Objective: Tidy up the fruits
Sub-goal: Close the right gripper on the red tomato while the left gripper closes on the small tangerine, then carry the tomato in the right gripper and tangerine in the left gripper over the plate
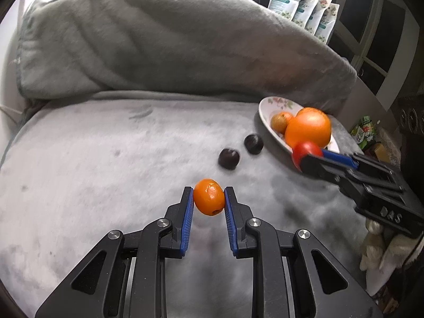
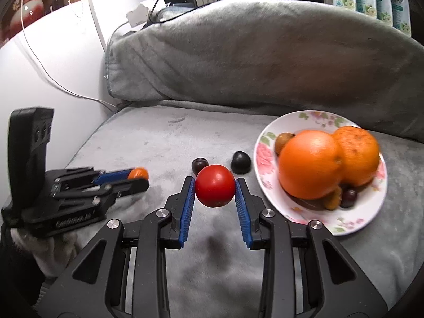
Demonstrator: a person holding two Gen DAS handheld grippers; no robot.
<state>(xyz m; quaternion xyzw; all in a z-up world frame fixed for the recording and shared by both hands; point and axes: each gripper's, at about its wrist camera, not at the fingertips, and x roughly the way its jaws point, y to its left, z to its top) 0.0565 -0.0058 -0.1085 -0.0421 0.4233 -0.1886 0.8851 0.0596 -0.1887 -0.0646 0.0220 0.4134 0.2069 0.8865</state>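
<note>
Grey blanket (image 2: 164, 143) — two dark plums (image 2: 200, 164) loose beside floral plate (image 2: 261, 159) of oranges (image 2: 308, 167); left gripper (image 1: 209, 198) clamps small orange fruit (image 1: 208, 197), right gripper (image 2: 214, 189) clamps red tomato (image 2: 214, 189) — both lifted, likely bound for the plate

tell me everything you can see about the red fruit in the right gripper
The red fruit is round, smooth and glossy, tomato-like, with a small dimple near its underside. It sits clamped between the blue ribbed pads of the right gripper, one pad against each side, apparently lifted above the grey blanket. It hangs left of the floral plate, in front of two dark plums lying on the blanket.
</note>
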